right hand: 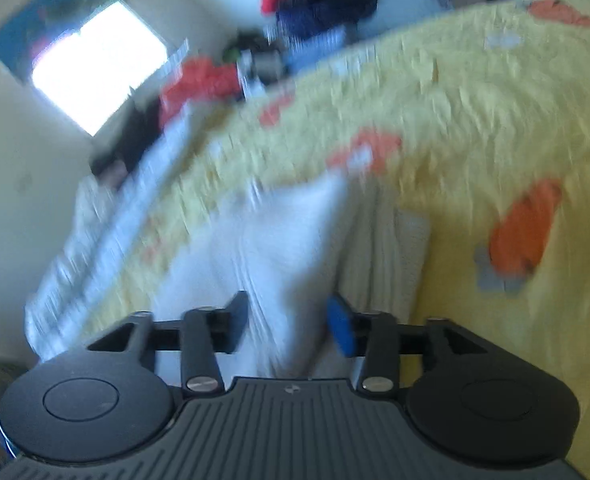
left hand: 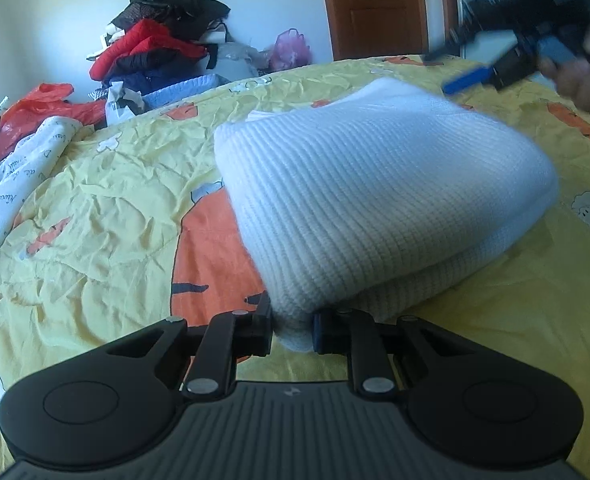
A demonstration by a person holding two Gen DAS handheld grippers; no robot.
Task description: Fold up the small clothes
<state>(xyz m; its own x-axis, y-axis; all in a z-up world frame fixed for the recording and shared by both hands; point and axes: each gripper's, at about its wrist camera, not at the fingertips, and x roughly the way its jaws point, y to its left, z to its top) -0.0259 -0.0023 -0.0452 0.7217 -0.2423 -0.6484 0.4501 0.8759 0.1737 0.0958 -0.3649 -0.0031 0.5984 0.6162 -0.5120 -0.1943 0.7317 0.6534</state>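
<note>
A white ribbed knit garment (left hand: 375,184) lies folded over in a thick bundle on the yellow bed cover (left hand: 95,220). My left gripper (left hand: 293,320) is shut on the garment's near corner, which is pinched between the black pad and the blue pad. In the left wrist view my right gripper (left hand: 451,68) hovers beyond the garment's far right edge, held by a hand (left hand: 587,80), its fingers apart. The right wrist view is blurred: my right gripper (right hand: 289,320) stands open over the white garment (right hand: 295,232), and its pads do not press on the cloth.
A pile of red, black and blue clothes (left hand: 163,44) stands past the bed's far edge, with a red plastic bag (left hand: 43,104) and a white printed cloth (left hand: 19,184) at the left. A brown door (left hand: 375,4) is at the back, and a bright window (right hand: 95,64) at the left.
</note>
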